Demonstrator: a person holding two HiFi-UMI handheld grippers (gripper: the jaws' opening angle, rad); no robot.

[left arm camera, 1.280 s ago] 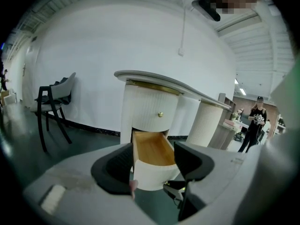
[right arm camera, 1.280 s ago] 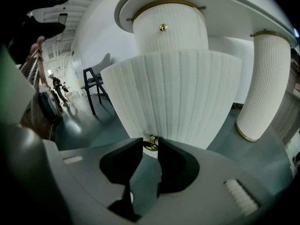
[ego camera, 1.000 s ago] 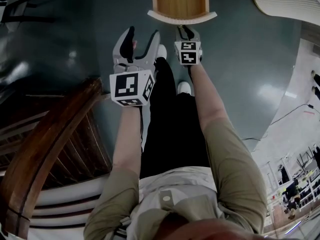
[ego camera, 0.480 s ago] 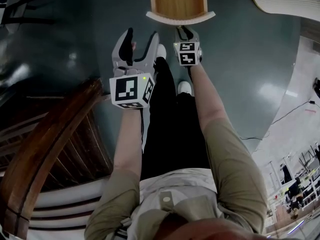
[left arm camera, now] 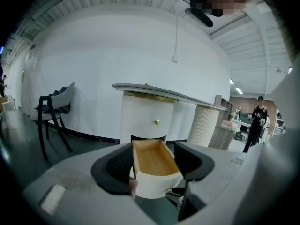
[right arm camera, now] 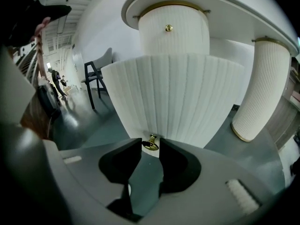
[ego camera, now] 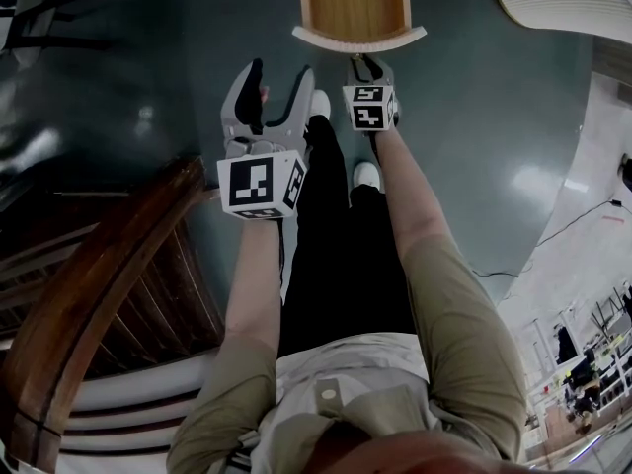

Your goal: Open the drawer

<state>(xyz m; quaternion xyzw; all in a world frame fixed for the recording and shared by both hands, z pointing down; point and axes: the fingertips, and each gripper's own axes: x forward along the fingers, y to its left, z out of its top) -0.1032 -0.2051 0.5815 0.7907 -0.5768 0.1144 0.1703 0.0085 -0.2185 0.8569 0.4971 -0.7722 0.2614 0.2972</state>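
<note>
Glossy grey floor (ego camera: 494, 117) underfoot; drawer (ego camera: 355, 3) already well out of white table (right arm camera: 211, 3), bare wood showing inside. Right gripper (right arm camera: 150, 147) at drawer front, jaws narrow about brass knob (right arm camera: 150, 143), just eased slightly wider, apparently touching it. Left gripper (left arm camera: 153, 150) held back, jaws wide, empty. Best finished by pulling straight along the slides, without twisting or lifting the knob.
</note>
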